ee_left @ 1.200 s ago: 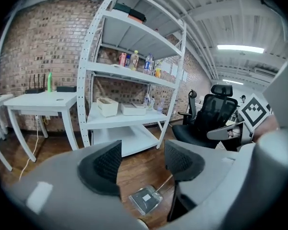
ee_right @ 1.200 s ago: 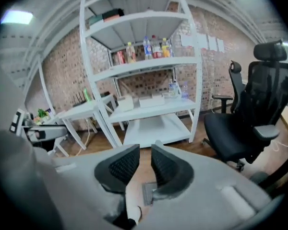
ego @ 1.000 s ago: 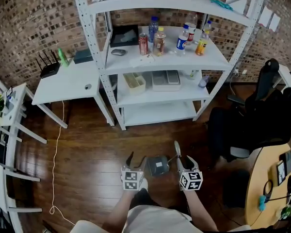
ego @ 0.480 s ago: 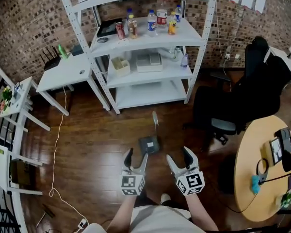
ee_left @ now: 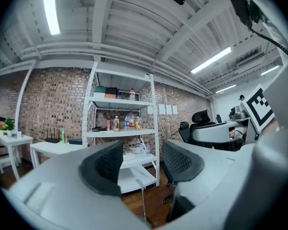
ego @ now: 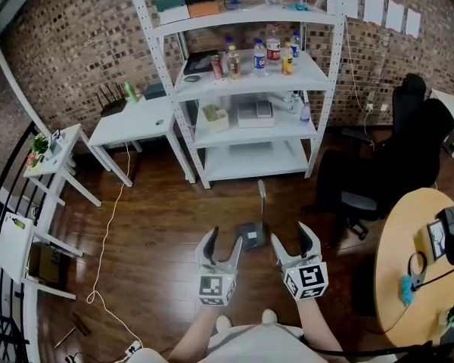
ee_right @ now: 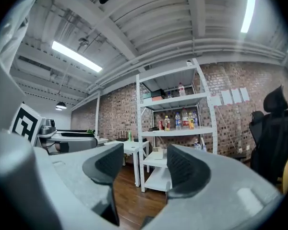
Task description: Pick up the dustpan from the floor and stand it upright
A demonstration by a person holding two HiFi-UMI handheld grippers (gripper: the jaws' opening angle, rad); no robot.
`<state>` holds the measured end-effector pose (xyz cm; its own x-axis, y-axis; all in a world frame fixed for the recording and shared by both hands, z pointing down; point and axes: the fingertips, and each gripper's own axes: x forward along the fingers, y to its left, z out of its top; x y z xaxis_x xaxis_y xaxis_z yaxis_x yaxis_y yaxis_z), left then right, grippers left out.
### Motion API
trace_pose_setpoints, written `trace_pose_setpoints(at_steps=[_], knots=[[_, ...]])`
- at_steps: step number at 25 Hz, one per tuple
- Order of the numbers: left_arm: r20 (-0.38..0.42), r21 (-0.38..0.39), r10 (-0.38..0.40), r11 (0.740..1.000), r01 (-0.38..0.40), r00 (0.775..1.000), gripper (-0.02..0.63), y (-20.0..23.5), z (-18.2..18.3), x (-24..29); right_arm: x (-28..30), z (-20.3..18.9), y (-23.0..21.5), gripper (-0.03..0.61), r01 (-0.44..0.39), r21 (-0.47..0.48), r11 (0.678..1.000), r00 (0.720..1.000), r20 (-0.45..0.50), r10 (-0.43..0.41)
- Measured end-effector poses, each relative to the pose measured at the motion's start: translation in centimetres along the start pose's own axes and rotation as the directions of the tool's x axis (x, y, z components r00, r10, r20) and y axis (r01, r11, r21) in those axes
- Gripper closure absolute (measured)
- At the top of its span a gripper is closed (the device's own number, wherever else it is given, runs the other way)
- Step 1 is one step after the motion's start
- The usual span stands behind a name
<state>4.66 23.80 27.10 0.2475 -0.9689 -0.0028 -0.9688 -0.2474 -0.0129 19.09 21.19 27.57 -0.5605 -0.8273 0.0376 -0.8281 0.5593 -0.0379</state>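
Note:
The grey dustpan (ego: 250,236) stands upright on the wooden floor, its long handle (ego: 262,195) pointing up. Nothing touches it. My left gripper (ego: 223,246) hovers just below and left of the pan in the head view, open and empty. My right gripper (ego: 293,240) hovers to the pan's right, also open and empty. In the left gripper view the thin handle (ee_left: 143,201) shows low between the open jaws of the left gripper (ee_left: 141,162), well beyond them. The right gripper (ee_right: 139,166) looks level toward the shelf rack with nothing between its pads.
A white shelf rack (ego: 251,123) with several bottles stands behind the dustpan. A white table (ego: 132,127) is at its left, with a white cable (ego: 106,240) trailing over the floor. A black office chair (ego: 393,165) and a round wooden table (ego: 416,278) are at the right.
Both grippers have left the dustpan, drawn back toward me and risen. The right gripper's jaws opened. The dustpan now stands alone with its handle up.

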Motion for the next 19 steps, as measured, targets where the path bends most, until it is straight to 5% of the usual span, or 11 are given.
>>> trace_pose_setpoints(at_steps=[19], knots=[[0.012, -0.044, 0.062, 0.997, -0.062, 0.998, 0.351, 7.7, 0.2, -5.2, 2.7, 2.5, 8.2, 0.314, -0.051, -0.087, 0.995, 0.999, 0.015, 0.052]])
